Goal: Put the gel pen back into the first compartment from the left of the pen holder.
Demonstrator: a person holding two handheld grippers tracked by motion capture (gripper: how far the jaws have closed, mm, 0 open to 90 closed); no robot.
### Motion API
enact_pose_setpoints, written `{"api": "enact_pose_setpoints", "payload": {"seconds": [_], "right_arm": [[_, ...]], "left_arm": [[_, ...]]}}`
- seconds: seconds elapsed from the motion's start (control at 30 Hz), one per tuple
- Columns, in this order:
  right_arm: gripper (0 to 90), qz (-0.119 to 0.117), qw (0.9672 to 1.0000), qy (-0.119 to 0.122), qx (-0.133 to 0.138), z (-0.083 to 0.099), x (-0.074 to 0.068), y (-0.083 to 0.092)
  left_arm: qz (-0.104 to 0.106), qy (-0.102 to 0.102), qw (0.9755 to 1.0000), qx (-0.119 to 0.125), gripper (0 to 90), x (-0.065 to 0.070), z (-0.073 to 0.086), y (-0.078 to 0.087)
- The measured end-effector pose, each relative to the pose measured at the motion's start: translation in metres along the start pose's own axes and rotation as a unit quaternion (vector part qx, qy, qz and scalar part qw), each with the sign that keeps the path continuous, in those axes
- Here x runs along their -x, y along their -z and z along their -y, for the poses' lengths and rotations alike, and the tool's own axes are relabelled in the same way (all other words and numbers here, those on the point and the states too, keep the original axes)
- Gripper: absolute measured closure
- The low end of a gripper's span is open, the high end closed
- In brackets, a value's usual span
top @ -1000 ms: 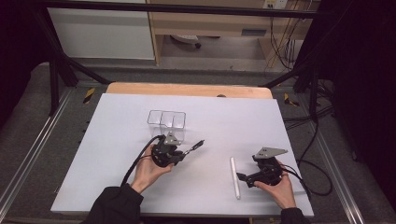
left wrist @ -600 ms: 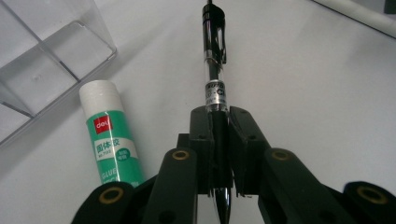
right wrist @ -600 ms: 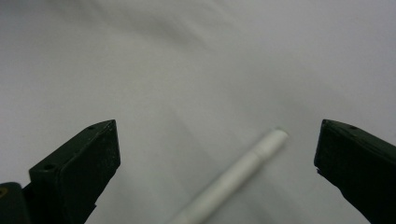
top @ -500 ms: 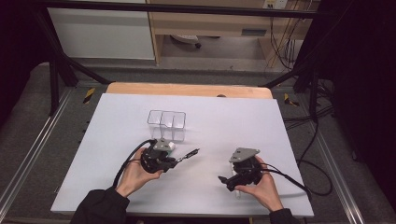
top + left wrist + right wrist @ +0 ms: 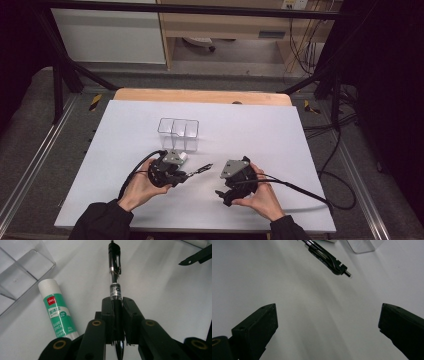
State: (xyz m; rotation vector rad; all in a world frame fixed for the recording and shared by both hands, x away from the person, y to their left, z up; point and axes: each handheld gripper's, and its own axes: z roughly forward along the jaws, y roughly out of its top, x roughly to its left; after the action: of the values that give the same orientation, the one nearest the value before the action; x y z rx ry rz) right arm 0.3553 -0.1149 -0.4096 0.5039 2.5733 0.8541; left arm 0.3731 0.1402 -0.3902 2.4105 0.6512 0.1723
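Right gripper (image 5: 223, 191) shifted left toward table middle, jaws spread wide and empty, left gripper (image 5: 186, 174) barely moved, clamped on black pen (image 5: 114, 272), glue stick (image 5: 58, 311) beside it.

Pen (image 5: 114, 277): your left gripper (image 5: 117, 315) hides its lower barrel.
Glue stick (image 5: 58, 312): base behind your gripper.

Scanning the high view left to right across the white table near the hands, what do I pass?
Left gripper → pen sticking out of its jaws → right gripper. The clear organizer sits farther back, above the left gripper, so it has no clean place in the order.
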Motion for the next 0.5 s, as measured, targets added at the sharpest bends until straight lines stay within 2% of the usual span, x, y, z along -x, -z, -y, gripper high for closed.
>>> {"api": "enact_pose_setpoints", "payload": {"seconds": [0.23, 0.5], "right_arm": [[6.5, 0.003, 0.9987, 0.05, -0.011, -0.015, -0.009, -0.005], [14.8, 0.014, 0.9935, 0.112, -0.008, -0.025, -0.016, -0.008]], "left_arm": [[0.008, -0.016, 0.9998, -0.007, 79.3, 0.004, -0.009, 0.0], [0.016, -0.032, 0.9992, -0.019, 79.3, 0.01, -0.02, -0.005]]}}
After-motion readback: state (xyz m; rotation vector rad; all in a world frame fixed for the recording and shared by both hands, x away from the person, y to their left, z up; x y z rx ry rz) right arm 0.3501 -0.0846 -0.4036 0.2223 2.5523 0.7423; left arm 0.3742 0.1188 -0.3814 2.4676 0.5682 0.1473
